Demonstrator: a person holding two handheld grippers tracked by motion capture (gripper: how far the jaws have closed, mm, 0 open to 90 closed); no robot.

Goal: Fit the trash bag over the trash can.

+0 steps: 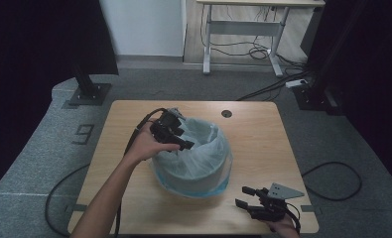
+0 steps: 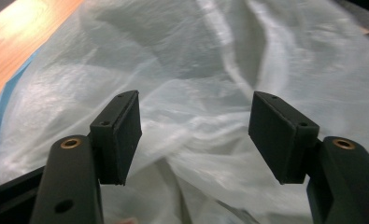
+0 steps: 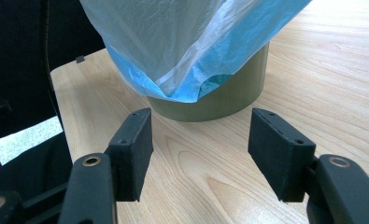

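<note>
A round olive-green bin stands mid-table, lined with a pale blue plastic bag whose edge hangs down over its outside. My left gripper hovers at the bin's left rim, pointing into the bag, jaws open. In the left gripper view the crumpled bag lining lies beyond the open left gripper, nothing between the pads. My right gripper rests near the table's front right corner, open, aimed at the bin. The right gripper view has the bin's base and the bag's hem ahead of the empty right gripper.
The wooden table has a small round hole near its far edge. Cables trail off the table on the left and lie on the grey carpet at the right. Black stands and a white desk frame stand behind.
</note>
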